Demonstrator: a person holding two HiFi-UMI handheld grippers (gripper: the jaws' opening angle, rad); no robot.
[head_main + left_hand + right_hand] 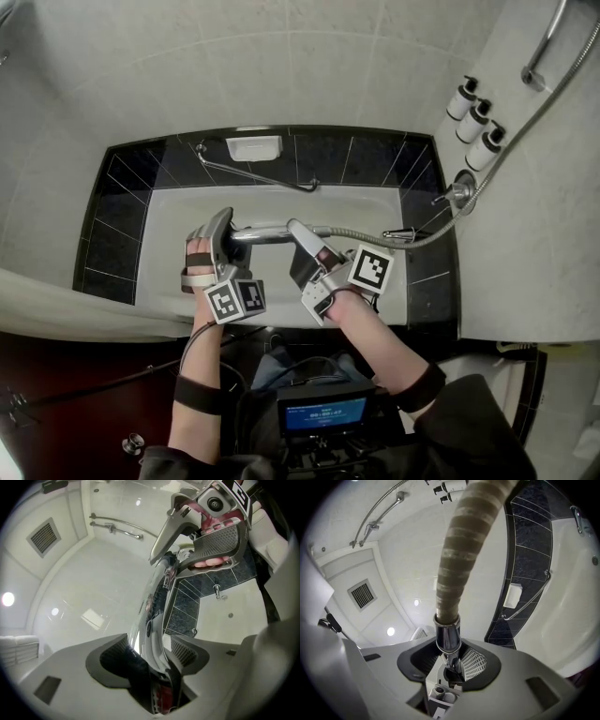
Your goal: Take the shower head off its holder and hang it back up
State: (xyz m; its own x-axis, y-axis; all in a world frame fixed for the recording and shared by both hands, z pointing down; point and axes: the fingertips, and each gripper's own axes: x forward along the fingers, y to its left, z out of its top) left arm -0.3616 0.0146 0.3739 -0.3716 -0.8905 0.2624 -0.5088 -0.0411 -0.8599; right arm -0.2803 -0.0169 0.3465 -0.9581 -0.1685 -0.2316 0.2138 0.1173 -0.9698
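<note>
Held level over the bathtub (375, 202), the chrome shower head (267, 232) is clamped near its head by the left gripper's (228, 230) jaws and at its hose end by the right gripper's (302, 234), and it is probably rigid, light and slippery, tugged by its springy hose (450, 220).

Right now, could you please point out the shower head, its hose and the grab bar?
shower head (258, 232), head view, middle of its chrome handle.
hose (356, 232), head view, the stretch beside the handle.
grab bar (258, 174), head view, middle of the bar.
</note>
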